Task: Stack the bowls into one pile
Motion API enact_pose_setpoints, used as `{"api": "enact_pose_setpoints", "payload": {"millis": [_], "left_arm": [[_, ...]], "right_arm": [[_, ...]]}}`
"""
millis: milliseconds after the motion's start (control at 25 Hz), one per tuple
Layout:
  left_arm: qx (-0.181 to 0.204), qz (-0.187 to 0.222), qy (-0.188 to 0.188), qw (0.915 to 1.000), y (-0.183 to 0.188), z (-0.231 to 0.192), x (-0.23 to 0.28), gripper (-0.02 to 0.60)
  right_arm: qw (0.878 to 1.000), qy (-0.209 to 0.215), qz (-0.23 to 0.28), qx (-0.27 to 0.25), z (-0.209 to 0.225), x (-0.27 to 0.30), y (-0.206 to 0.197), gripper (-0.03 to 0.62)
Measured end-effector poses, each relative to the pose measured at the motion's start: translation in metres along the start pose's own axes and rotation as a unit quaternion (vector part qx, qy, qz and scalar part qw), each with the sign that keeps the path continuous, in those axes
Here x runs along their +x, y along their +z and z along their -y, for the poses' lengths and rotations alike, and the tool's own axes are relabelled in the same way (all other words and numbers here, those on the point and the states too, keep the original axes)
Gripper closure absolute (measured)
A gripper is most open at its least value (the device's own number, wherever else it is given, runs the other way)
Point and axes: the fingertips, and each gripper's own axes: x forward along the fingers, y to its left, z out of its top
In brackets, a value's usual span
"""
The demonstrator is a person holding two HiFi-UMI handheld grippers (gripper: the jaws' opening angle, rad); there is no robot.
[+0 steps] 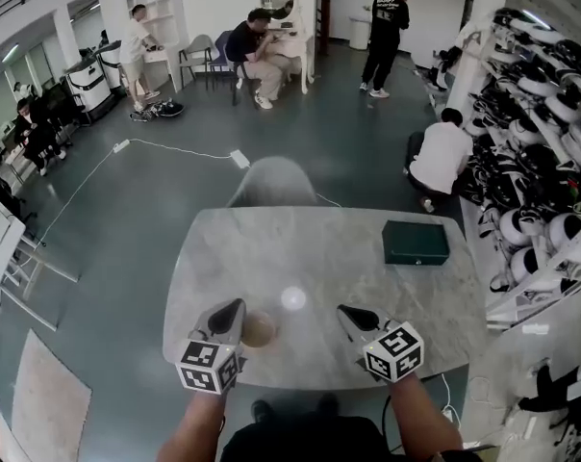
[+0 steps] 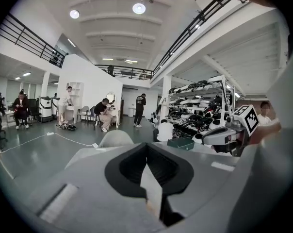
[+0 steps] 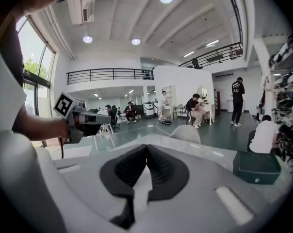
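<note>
Left gripper [image 2: 146, 145] jaws pressed together, nothing between. Right gripper [image 3: 146, 147] jaws likewise closed, empty. Both held side by side, pointing forward over grey marble table [image 1: 271, 248]. One tan round bowl [image 1: 259, 330] on table, just beside left gripper; single or stacked unclear. One dark green closed box [image 1: 416, 243] far right.

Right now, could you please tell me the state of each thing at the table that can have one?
left gripper: shut, nothing between its jaws.
right gripper: shut, nothing between its jaws.
bowl: resting on the table beside the left gripper, ungripped; too blurred to tell whether it is a pile.
green box: lid closed, lying flat on the table.
chair: pushed in at the table's far edge.
</note>
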Motion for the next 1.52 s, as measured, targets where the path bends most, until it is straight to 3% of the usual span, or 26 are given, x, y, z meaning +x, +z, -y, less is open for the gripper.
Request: {"api": "enact_pose_setpoints", "payload": {"millis": [360, 520, 800, 1040, 1240, 1520], "left_arm": [[0.039, 0.033, -0.036, 0.998, 0.057, 0.015, 0.027, 0.571], [0.069, 0.053, -0.032, 0.9957, 0.09, 0.013, 0.024, 0.571], [0.044, 0.091, -0.002, 0.9949, 0.11, 0.0, -0.002, 0.571], [0.04, 0.093, 0.029, 0.9944, 0.094, -0.005, -0.027, 0.571], [0.026, 0.079, 0.048, 0.9954, 0.067, -0.015, -0.035, 0.571], [0.03, 0.072, 0.031, 0.9965, 0.06, -0.006, -0.029, 0.571]], "right_arm": [[0.995, -0.037, 0.092, -0.023, 0.021, -0.025, 0.07, 0.591], [0.991, -0.04, 0.124, -0.042, 0.015, -0.03, 0.105, 0.591], [0.977, -0.061, 0.194, -0.063, 0.0, -0.066, 0.155, 0.591], [0.968, -0.081, 0.231, -0.053, -0.001, -0.085, 0.152, 0.591], [0.974, -0.077, 0.21, -0.027, -0.006, -0.07, 0.122, 0.591], [0.98, -0.052, 0.189, -0.028, -0.011, -0.051, 0.114, 0.592]]}}
